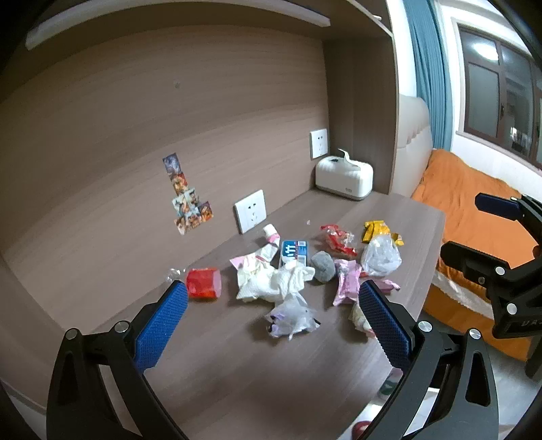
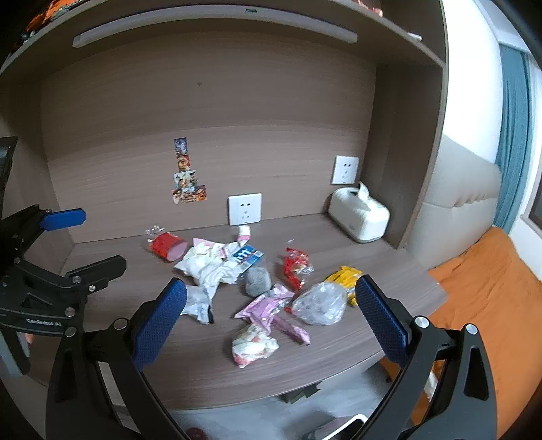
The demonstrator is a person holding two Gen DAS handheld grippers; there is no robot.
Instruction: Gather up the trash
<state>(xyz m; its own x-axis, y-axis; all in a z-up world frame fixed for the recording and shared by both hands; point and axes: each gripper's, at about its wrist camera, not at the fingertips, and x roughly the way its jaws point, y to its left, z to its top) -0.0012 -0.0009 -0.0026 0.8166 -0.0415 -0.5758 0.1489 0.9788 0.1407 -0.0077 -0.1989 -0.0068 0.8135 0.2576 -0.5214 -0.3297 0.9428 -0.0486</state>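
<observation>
Trash lies scattered on the brown desk (image 1: 220, 365): a red cup (image 1: 202, 282), crumpled white tissue (image 1: 271, 281), a blue-white carton (image 1: 294, 252), a grey ball (image 1: 322, 266), a pink wrapper (image 1: 347, 282), a clear plastic bag (image 1: 381, 255), a red wrapper (image 1: 337, 238), a yellow wrapper (image 1: 376, 230) and a crumpled clear wrapper (image 1: 293, 316). My left gripper (image 1: 272, 294) is open and empty above the pile. My right gripper (image 2: 270, 292) is open and empty over the pink wrapper (image 2: 264, 306); a white-red wrapper (image 2: 252, 345) lies nearest.
A white tissue box (image 1: 344, 176) stands at the desk's back right corner. Wall sockets (image 1: 250, 210) and stickers (image 1: 189, 203) are on the back panel. An orange bed (image 1: 474, 203) lies right of the desk. A shelf (image 2: 216, 23) hangs overhead.
</observation>
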